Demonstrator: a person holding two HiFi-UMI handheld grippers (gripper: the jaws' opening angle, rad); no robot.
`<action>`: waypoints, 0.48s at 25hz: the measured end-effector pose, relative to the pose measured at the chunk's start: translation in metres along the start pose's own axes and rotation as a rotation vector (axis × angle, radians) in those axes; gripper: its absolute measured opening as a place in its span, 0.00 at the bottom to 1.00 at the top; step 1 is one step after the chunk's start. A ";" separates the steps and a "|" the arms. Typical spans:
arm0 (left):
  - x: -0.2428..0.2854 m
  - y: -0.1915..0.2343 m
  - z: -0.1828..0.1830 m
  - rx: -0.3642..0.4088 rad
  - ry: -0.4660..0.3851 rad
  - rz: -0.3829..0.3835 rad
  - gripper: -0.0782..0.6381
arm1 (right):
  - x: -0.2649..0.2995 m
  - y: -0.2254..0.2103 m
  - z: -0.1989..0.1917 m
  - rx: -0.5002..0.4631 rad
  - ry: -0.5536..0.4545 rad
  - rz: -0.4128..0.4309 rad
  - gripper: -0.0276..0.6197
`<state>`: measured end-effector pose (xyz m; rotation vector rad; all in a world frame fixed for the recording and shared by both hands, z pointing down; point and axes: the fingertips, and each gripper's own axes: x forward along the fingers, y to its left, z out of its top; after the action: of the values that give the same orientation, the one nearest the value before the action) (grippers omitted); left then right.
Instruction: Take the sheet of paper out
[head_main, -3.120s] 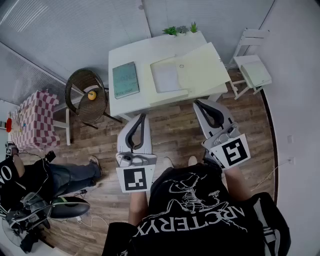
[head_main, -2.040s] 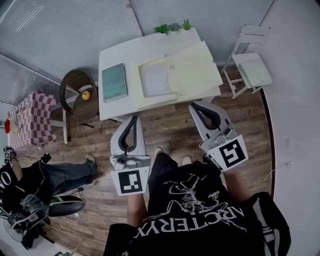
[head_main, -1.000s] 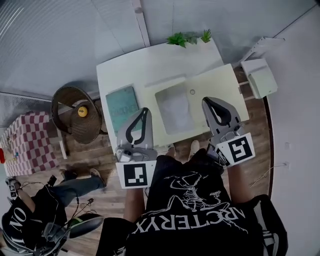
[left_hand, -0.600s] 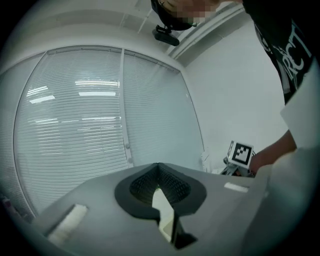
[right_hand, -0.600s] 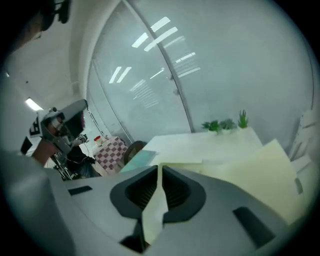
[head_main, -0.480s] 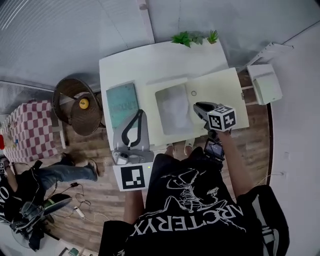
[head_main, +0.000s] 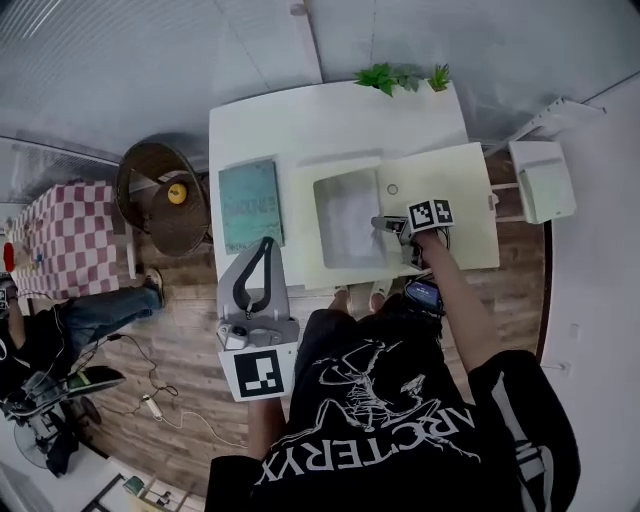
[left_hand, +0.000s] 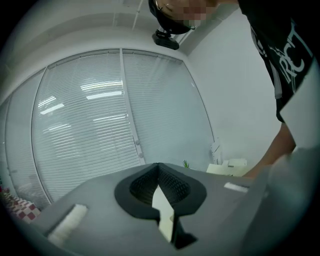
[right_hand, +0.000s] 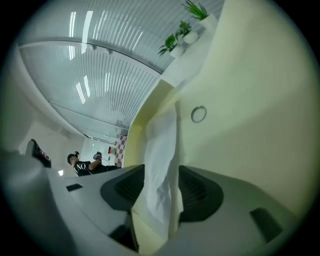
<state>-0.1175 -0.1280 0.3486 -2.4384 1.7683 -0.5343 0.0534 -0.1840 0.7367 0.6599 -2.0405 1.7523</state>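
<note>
A pale yellow folder (head_main: 450, 205) lies open on the white table (head_main: 300, 125), and a white sheet of paper (head_main: 348, 215) rests on its left half. My right gripper (head_main: 383, 226) is down at the sheet's right edge. In the right gripper view its jaws are opening (right_hand: 162, 182). The sheet's lifted edge (right_hand: 162, 145) stands between the pads, with a gap on each side. The folder's flap (right_hand: 250, 100) fills the right of that view. My left gripper (head_main: 266, 243) hangs shut and holding nothing at the table's near edge (left_hand: 159, 167).
A teal book (head_main: 250, 205) lies left of the folder. Potted plants (head_main: 400, 77) stand at the table's far edge. A wicker chair (head_main: 160, 195) and a checkered table (head_main: 60, 235) are at left, a white chair (head_main: 545, 180) at right. Another person (head_main: 60, 325) sits on the floor.
My right gripper has dropped onto the folder and rolled over. Its jaws went from shut to open around the sheet's edge. The left gripper has barely moved.
</note>
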 end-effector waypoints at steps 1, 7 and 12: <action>-0.002 0.001 -0.001 0.002 0.006 0.011 0.12 | 0.006 0.000 -0.001 0.016 0.008 0.012 0.33; -0.013 0.006 -0.002 -0.008 0.019 0.064 0.12 | 0.050 0.024 -0.004 0.114 0.047 0.122 0.28; -0.015 0.007 -0.002 -0.007 0.017 0.074 0.12 | 0.070 0.025 -0.007 0.076 0.102 0.055 0.11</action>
<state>-0.1287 -0.1165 0.3451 -2.3682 1.8615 -0.5440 -0.0184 -0.1814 0.7562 0.5294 -1.9500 1.8627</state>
